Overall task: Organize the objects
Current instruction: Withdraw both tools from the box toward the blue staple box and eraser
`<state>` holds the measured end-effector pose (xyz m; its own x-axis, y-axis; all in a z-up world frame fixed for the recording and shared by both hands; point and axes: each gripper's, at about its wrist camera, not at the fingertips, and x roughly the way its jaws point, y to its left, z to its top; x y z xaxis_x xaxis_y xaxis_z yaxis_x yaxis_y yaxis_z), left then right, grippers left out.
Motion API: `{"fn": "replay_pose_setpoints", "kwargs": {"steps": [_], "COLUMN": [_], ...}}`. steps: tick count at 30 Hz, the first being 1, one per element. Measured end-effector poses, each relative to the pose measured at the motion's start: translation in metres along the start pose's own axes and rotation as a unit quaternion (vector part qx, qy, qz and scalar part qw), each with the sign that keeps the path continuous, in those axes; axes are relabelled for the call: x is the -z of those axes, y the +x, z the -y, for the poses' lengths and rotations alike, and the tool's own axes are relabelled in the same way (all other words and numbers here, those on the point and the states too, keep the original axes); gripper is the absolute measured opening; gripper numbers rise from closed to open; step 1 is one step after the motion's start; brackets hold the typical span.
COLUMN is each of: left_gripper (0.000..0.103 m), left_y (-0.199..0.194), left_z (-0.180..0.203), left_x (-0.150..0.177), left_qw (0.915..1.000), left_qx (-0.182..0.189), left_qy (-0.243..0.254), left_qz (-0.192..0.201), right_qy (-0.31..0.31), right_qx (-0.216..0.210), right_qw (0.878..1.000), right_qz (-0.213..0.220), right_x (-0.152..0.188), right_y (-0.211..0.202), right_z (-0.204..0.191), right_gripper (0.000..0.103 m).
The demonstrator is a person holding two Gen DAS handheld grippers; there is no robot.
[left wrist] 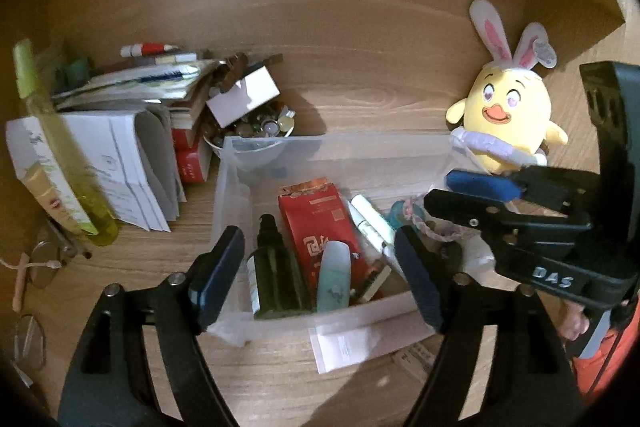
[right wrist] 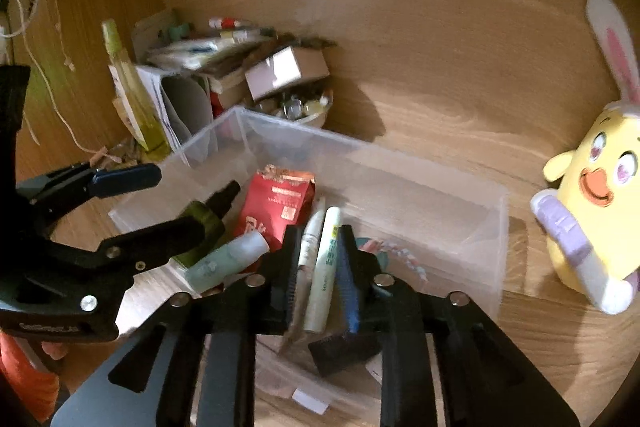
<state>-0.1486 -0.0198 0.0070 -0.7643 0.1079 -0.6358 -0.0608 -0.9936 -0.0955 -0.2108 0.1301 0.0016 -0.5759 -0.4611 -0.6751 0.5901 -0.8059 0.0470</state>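
A clear plastic bin (left wrist: 332,151) (right wrist: 472,211) sits on the wooden desk. Lying in it are a dark green pump bottle (left wrist: 276,267) (right wrist: 202,219), a red packet (left wrist: 320,223) (right wrist: 280,207), a teal tube (left wrist: 334,275) (right wrist: 228,261), two white tubes (left wrist: 372,223) (right wrist: 326,267) and a braided trinket (right wrist: 400,255). Over the bin's near wall, my left gripper (left wrist: 316,269) (right wrist: 180,199) stands wide open and holds nothing. My right gripper (right wrist: 320,267) (left wrist: 446,189) hovers over the bin's right part with its jaws a narrow gap apart. The white tubes show through that gap, resting on the bin floor.
A yellow chick plush with bunny ears (left wrist: 508,123) (right wrist: 592,219) stands right of the bin. Behind on the left are piled books and papers (left wrist: 140,87), a bowl of trinkets (left wrist: 260,131), a white box (left wrist: 244,95) and a yellow-green spray bottle (left wrist: 60,155). Glasses (left wrist: 40,263) lie at the left, a white strip (left wrist: 360,335) in front.
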Motion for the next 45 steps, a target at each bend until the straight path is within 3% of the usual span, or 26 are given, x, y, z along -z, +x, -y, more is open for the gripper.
{"fn": "replay_pose_setpoints", "kwargs": {"steps": [2, 7, 18, 38, 45], "left_gripper": [0.085, 0.094, 0.096, 0.096, 0.095], "left_y": [-0.009, -0.03, -0.043, -0.018, -0.016], "left_z": [0.001, 0.006, 0.02, 0.056, 0.061], "left_x": [0.002, 0.012, 0.055, 0.122, 0.133], "left_qw": [1.0, 0.9998, 0.9992, 0.9891, 0.989], "left_qx": [0.001, -0.002, 0.015, 0.035, 0.033], "left_qy": [0.004, 0.015, 0.02, 0.062, 0.07], "left_qz": [0.006, 0.014, -0.031, -0.129, -0.126], "right_qy": [0.001, -0.007, -0.006, 0.008, -0.001], "right_qx": [0.0, 0.015, 0.026, 0.028, 0.018], "right_qw": [1.0, 0.999, 0.999, 0.999, 0.999], "right_qz": [0.013, 0.038, 0.028, -0.02, -0.03], "right_x": [0.0, 0.009, 0.05, 0.101, 0.104], "right_y": [-0.013, -0.042, -0.065, -0.064, -0.058], "right_z": [-0.001, -0.005, -0.01, -0.011, -0.018], "right_gripper": [0.045, 0.057, 0.057, 0.058, 0.059]}}
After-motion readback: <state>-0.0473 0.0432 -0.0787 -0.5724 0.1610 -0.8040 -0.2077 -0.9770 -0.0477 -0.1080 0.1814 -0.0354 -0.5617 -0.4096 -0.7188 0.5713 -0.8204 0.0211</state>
